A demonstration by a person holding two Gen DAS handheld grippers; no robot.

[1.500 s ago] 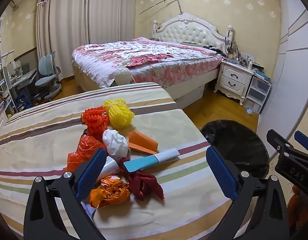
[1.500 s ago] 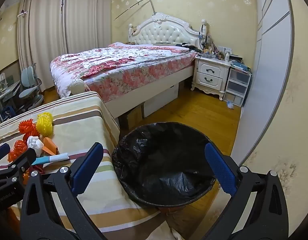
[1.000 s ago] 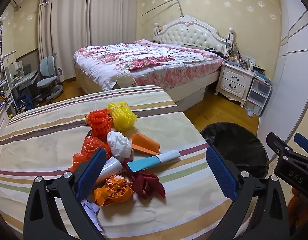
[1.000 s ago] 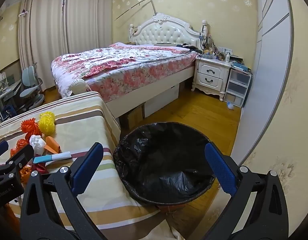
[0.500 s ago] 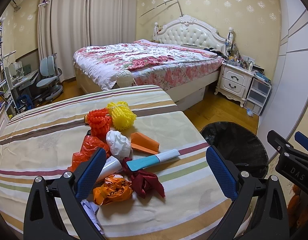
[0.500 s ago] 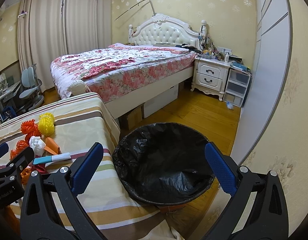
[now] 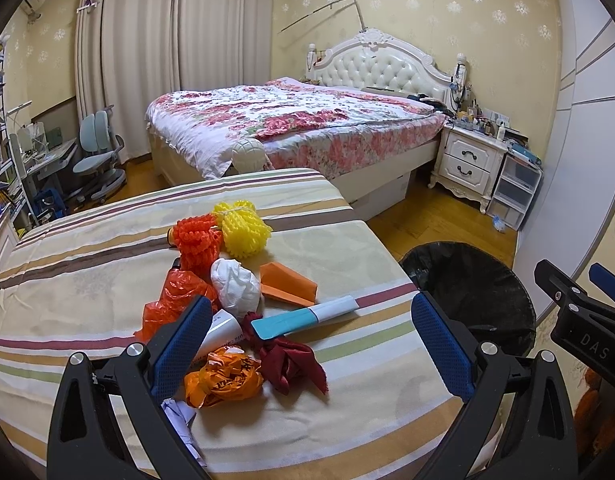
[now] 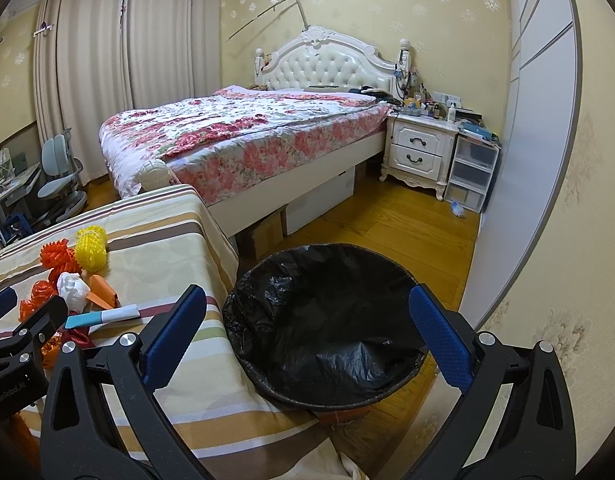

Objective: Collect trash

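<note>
Glossy black plastic bin liner (image 8: 327, 320); matt striped cloth tablecloth (image 7: 87, 272).

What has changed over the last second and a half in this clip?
Almost nothing. The left gripper drew back very slightly from the trash pile; nothing was grasped or released. Both grippers stay open and empty, the right gripper over the bin, the trash unmoved.

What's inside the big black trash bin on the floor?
The trash bin holds a crinkly black bag, and the part that shows looks empty. Its near rim hides the closest bit of the bottom. All the trash lies on the striped table.
</note>
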